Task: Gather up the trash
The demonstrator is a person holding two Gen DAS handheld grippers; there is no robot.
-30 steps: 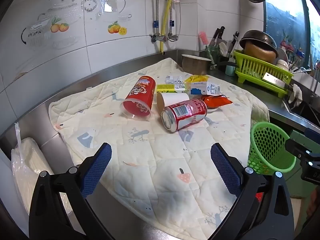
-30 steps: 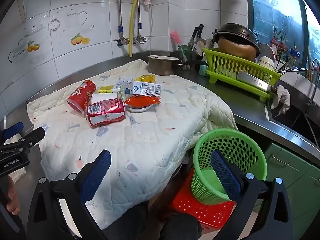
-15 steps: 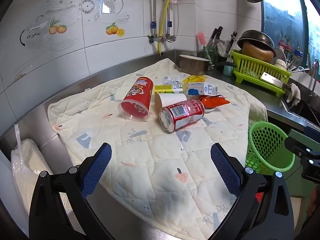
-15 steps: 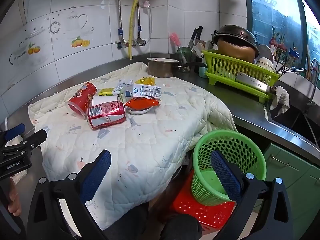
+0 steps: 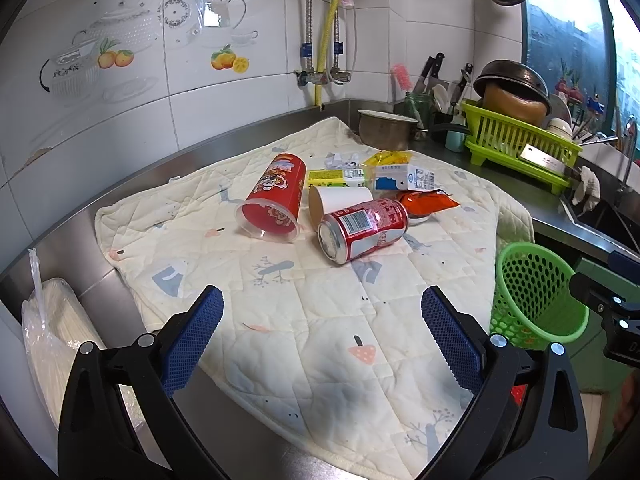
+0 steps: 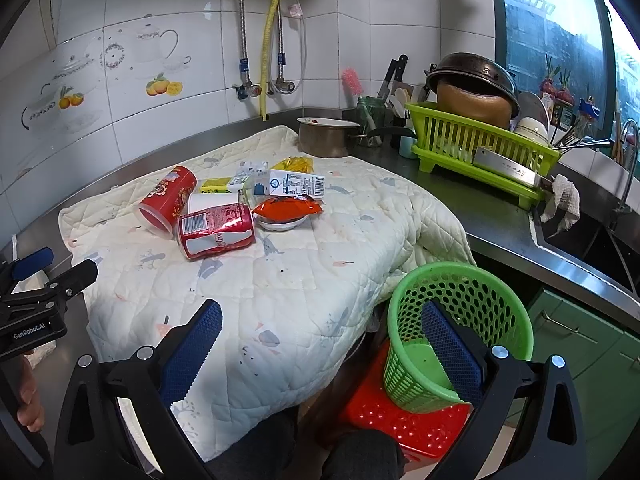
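Trash lies in a cluster on a quilted mat (image 5: 304, 320): a red soda can (image 5: 362, 230) on its side, a red plastic cup (image 5: 276, 200), a white paper cup (image 5: 340, 200), an orange snack bag (image 5: 428, 202), a milk carton (image 5: 404, 178) and a yellow-green carton (image 5: 336, 178). My left gripper (image 5: 322, 332) is open and empty, well short of the can. My right gripper (image 6: 320, 344) is open and empty, above the mat's front edge, beside a green mesh basket (image 6: 460, 320). The can (image 6: 216, 232) and basket (image 5: 536, 292) show in both views.
The basket stands on a red stool (image 6: 404, 420) below the counter edge. A metal pot (image 6: 326, 136), a green dish rack (image 6: 480, 152) with a cleaver and a sink (image 6: 592, 236) lie to the right. A plastic-wrapped white bundle (image 5: 52, 344) sits left of the mat.
Both grippers have drawn back slightly and risen; the trash appears a little farther away. Both stay open and empty.
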